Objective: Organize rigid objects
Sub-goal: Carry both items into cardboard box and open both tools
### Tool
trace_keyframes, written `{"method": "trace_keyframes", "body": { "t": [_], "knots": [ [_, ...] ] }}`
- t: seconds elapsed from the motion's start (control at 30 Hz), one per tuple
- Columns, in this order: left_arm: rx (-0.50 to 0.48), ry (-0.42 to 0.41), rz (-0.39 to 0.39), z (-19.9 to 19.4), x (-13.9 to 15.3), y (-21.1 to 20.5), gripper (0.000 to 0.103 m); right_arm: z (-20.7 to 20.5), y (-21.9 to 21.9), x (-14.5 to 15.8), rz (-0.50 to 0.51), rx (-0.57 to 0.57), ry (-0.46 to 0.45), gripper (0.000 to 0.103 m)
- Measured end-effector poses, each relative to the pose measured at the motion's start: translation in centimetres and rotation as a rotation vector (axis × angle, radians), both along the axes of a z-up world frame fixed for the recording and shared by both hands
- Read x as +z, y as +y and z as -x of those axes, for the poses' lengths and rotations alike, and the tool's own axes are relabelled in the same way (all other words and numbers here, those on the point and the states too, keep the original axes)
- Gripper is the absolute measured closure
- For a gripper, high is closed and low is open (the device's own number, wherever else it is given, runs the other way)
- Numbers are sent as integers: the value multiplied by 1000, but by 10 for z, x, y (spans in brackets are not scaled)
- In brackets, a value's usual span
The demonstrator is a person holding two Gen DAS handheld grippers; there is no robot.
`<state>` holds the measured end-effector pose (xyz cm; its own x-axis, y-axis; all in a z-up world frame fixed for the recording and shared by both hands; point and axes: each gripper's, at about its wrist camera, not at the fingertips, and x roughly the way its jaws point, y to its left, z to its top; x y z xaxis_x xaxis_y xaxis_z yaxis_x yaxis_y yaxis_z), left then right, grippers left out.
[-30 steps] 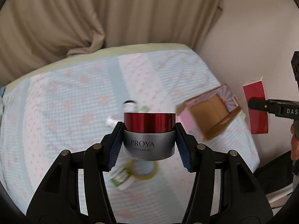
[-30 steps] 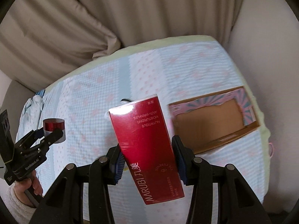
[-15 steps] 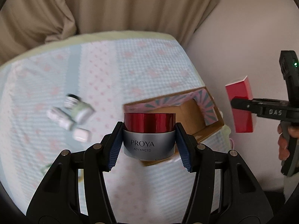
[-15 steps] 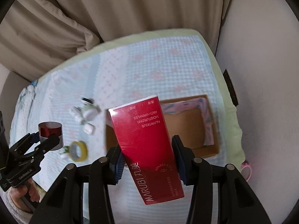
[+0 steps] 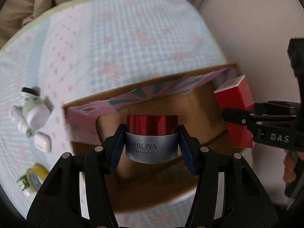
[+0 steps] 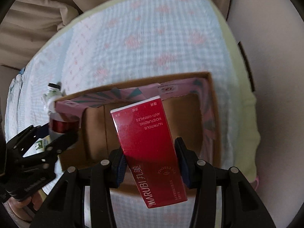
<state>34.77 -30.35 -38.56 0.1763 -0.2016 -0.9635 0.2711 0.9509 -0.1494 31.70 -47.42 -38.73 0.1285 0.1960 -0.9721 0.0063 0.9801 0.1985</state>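
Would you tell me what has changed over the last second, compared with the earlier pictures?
Both grippers came down over the open cardboard box. The left gripper still clamps the cream jar; the right gripper still clamps the red carton. Nothing was released; the small items on the bedspread stayed put.

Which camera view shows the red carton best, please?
The right wrist view: the red carton fills the centre, clamped in the right gripper, its lettering legible, over the open box. The left wrist view shows the carton only small at the right edge, partly hidden by the gripper.
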Motion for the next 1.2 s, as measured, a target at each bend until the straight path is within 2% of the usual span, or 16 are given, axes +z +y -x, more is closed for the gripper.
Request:
{"method": "trace_keyframes", "body": {
  "t": [0.23,0.4,0.53,0.57,0.6,0.63,0.67,0.7,0.73,0.77,0.87,0.97,1.2],
  "knots": [
    [-32,102,-86,-1,-51,-10,52,-13,6,-46,-4,7,65,60],
    [-64,130,-113,3,-61,-15,52,-15,8,-58,28,28,87,60],
    [-64,121,-123,3,-56,-16,52,-19,4,-62,13,0,112,59],
    [-73,107,-134,3,-51,-18,51,-20,3,-62,3,-5,112,59],
    [-84,105,-130,4,-48,-19,34,-21,3,-61,1,-4,107,58],
    [-94,101,-125,5,-43,-21,14,-21,3,-59,11,4,92,56],
    [-105,85,-127,8,-38,-22,1,-22,4,-57,21,11,81,47],
    [-116,65,-136,10,-33,-21,0,-22,4,-56,11,19,89,23],
    [-124,56,-140,12,-31,-20,0,-22,4,-57,-21,24,116,5],
    [-131,58,-138,15,-31,-19,0,-23,7,-54,-59,34,119,0],
    [-126,75,-138,16,-31,-13,0,-22,10,-47,-54,20,81,0],
    [-106,84,-117,22,-27,-17,0,-24,16,-46,-51,7,82,0],
    [-113,66,-115,28,-14,-15,0,-21,18,-35,-8,17,57,0]
  ]
}}
